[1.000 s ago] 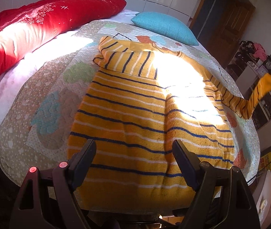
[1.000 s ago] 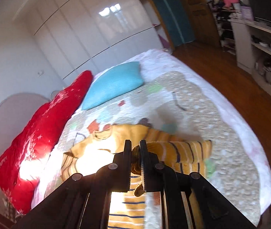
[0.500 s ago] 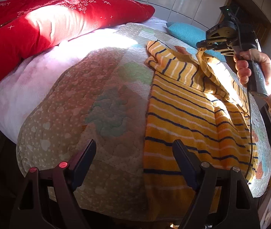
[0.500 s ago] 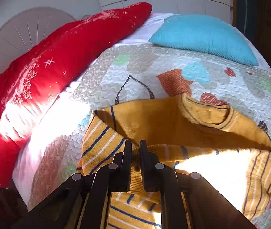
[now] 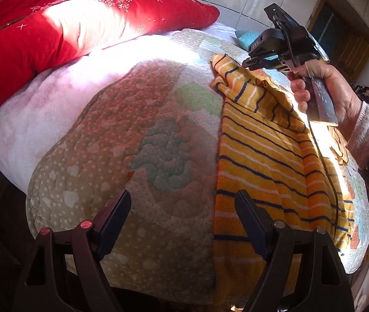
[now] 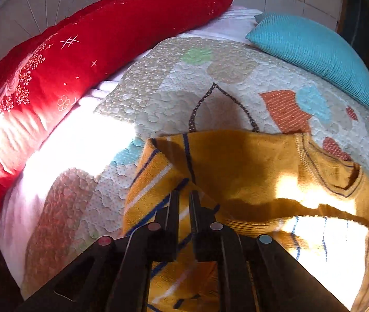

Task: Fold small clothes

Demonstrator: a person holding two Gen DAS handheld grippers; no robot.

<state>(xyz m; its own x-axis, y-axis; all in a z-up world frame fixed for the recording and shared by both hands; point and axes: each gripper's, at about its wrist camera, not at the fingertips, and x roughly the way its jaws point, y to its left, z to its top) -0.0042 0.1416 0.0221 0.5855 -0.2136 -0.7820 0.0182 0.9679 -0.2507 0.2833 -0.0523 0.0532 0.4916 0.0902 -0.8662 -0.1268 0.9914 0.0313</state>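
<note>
A small yellow sweater [image 5: 267, 161] with navy and white stripes lies on the quilted bed cover [image 5: 137, 135]. Its left sleeve is folded across the chest. My right gripper [image 6: 184, 197] is shut on the cuff of the other sleeve [image 6: 158, 182] and holds it over the sweater's left shoulder; it also shows in the left wrist view [image 5: 246, 63], held by a hand. The sweater's collar [image 6: 332, 171] lies to its right. My left gripper [image 5: 183, 218] is open and empty, low at the bed's near edge, its right finger [image 5: 252, 221] over the sweater's hem.
A long red pillow [image 5: 62, 31] lies along the left side of the bed on a white sheet [image 5: 54, 96]. A teal cushion [image 6: 314, 49] sits at the far end. White cupboards and a dark wooden door stand behind.
My right gripper has carried the sleeve across the sweater from right to left and lowered it. My left gripper has swung left, so the sweater now sits at the right of its view.
</note>
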